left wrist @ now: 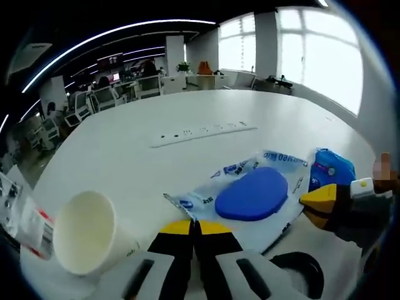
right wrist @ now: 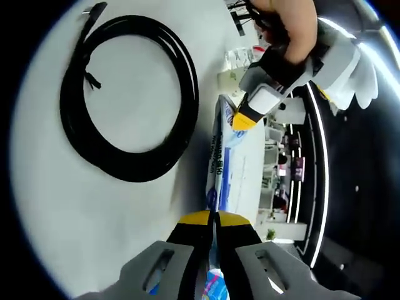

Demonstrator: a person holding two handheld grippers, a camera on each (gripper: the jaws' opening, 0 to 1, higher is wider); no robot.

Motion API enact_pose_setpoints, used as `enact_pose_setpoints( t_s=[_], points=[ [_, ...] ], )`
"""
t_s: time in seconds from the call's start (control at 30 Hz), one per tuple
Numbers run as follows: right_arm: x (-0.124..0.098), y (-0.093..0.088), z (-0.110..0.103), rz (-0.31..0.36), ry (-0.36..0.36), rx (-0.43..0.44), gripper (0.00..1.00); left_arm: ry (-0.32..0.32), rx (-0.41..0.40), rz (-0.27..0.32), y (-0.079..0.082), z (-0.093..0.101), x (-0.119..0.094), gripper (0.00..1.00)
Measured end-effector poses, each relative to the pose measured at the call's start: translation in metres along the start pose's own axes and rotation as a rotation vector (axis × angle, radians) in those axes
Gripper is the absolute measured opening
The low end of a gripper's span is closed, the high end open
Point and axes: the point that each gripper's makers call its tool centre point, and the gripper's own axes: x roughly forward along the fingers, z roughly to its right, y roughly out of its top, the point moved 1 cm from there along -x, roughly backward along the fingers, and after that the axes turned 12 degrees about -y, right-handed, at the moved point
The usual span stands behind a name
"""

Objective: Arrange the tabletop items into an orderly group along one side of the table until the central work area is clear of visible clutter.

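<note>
A clear plastic packet (left wrist: 250, 187) with blue print and a blue oval pad inside lies on the white table (left wrist: 187, 112). Left gripper (left wrist: 192, 226) and right gripper (right wrist: 212, 219) each pinch its edges, jaws closed. Beside it lies a paper cup (left wrist: 87, 231); a coiled black cable (right wrist: 128, 97) rests nearby.

Both views close, sharing plastic packet (left wrist: 250, 194) (right wrist: 228, 169).

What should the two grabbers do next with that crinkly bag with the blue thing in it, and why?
Probably carry the plastic bag together toward the table's edge, beside the paper cup. The left gripper seems shut on one end and the right gripper on the other, so the bag looks held at both ends, yet it lies across the middle of the table.
</note>
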Motion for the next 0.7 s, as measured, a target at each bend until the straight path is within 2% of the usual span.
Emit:
enact_pose_setpoints(
  t_s=[0.13, 0.43, 0.7],
  points=[
    [0.0, 0.004, 0.0, -0.006, 0.009, 0.015, 0.0, 0.005, 0.004, -0.005, 0.002, -0.006, 0.003, 0.0],
    [-0.001, 0.01, -0.002, -0.039, 0.026, 0.036, 0.0, 0.026, 0.045, -0.013, -0.005, -0.002, 0.0, 0.0],
    [0.004, 0.012, -0.006, -0.036, 0.053, 0.107, 0.0, 0.059, 0.098, -0.046, -0.01, 0.0, 0.001, 0.0]
  ],
)
